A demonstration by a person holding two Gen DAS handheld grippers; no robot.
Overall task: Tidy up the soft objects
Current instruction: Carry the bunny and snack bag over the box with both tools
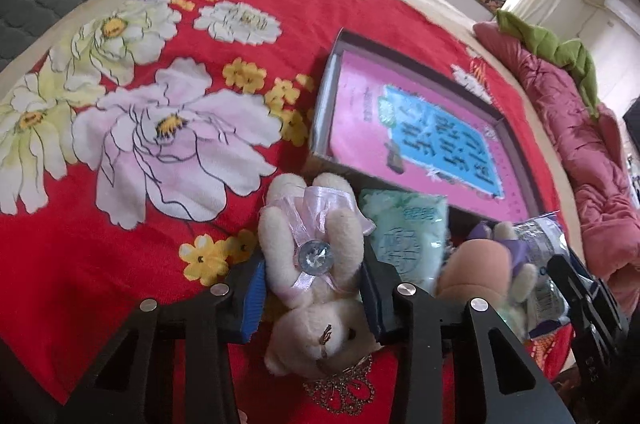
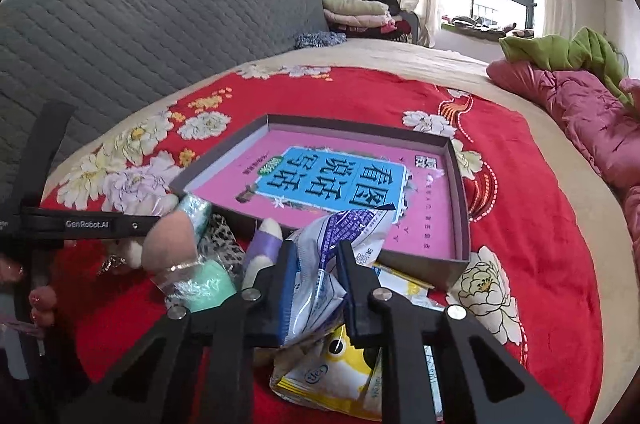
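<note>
A cream teddy bear point(image 1: 316, 264) in a pale ribbon dress with a round gem button is seen lying on the red floral bedspread point(image 1: 120, 244), head toward the near edge, its body squeezed between the blue pads of the left gripper point(image 1: 312, 288), whose jaws are partly closed around it. The bear is judged light, plush and compressible, so a hold across the torso is likely to keep; the ribbon and gem are better avoided. In the right wrist view a crinkled white-and-blue packet point(image 2: 320, 264) is pinched flat by the right gripper point(image 2: 316, 288), its jaws drawn almost fully together; the packet is judged thin, limp and somewhat slippery, best taken at a bunched fold as here. Just beyond both lies a shallow grey box point(image 2: 460, 192) with a pink printed sheet in its bottom, presumably the place for the items. A green wrapped pack point(image 1: 404, 236) and a second small plush in purple point(image 1: 500, 256) are found between the two grippers. Only the right view shows the yellow packets point(image 2: 340, 364) under the gripper and painted fingertips point(image 2: 40, 298) at the left edge; only the left view shows the bear's face and a bead chain point(image 1: 344, 388) beside it.
</note>
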